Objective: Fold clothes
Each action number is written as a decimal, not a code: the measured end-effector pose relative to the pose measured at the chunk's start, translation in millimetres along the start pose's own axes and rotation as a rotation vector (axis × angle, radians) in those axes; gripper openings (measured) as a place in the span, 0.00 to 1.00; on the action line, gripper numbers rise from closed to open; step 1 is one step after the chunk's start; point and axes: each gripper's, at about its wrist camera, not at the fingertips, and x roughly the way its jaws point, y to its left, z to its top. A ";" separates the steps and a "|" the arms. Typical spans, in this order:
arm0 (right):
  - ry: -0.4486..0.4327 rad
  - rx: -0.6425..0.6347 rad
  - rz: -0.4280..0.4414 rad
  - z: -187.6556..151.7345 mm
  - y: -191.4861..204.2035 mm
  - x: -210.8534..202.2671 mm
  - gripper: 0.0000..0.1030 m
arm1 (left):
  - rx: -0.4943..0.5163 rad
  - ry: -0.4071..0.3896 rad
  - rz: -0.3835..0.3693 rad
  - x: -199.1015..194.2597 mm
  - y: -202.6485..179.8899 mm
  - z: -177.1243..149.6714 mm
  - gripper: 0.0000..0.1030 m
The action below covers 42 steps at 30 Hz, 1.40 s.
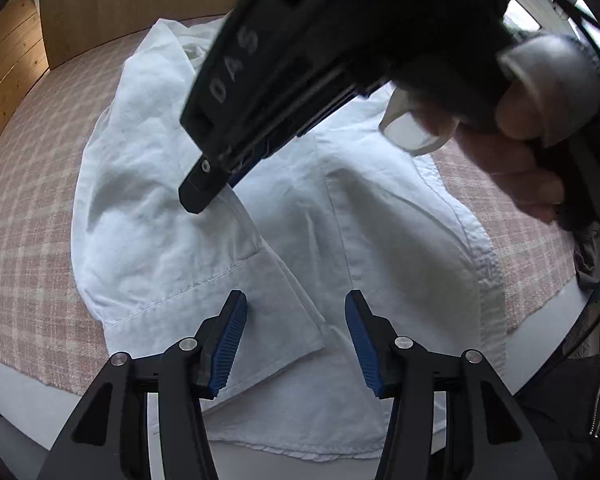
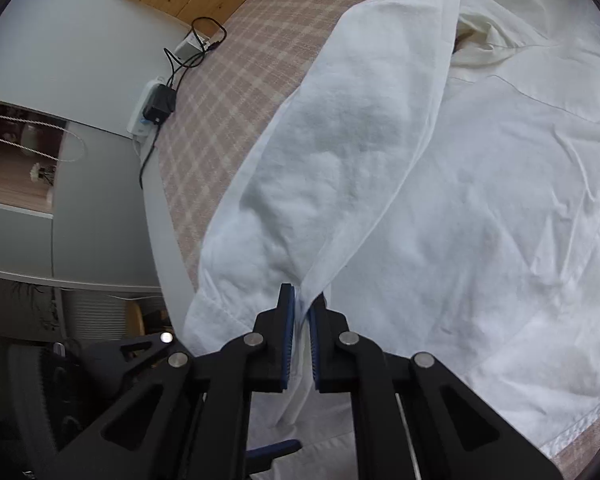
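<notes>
Blue-padded left claw point(image 1: 296, 340) nearest the lens, spread wide, nothing between the pads, poised just above a hemmed sleeve cuff point(image 1: 236, 312). White shirt point(image 1: 380, 216) spread ahead of and beneath it on a pink plaid cloth point(image 1: 32, 208) covering the desk. Right claw point(image 2: 302, 336) pinched tight on a fold of the same shirt, fabric lifted and running forward from the pads. Hand point(image 1: 512, 160) gripping that tool's handle, up and right of the left claw. Power strip point(image 2: 148, 108) with cables far left of the right claw.
</notes>
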 end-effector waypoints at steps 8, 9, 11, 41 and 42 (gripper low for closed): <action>-0.009 0.103 0.137 -1.5 -2.4 -10.1 0.06 | -0.096 -0.073 0.044 -1.1 4.8 -7.6 0.14; -0.011 0.115 0.148 -1.9 -3.5 -11.2 0.06 | -0.132 -0.072 -0.008 -3.2 10.0 -8.0 0.08; -0.015 0.115 0.146 -0.9 -2.4 -13.0 0.06 | -0.194 -0.080 -0.036 -10.6 18.9 -7.4 0.04; -0.183 0.186 -0.073 129.9 -50.8 -75.8 0.52 | -0.234 -0.274 0.058 -106.6 50.6 23.6 0.03; -0.179 0.197 -0.070 138.7 -55.2 -71.9 0.52 | -0.225 -0.275 0.054 -108.5 50.0 23.4 0.03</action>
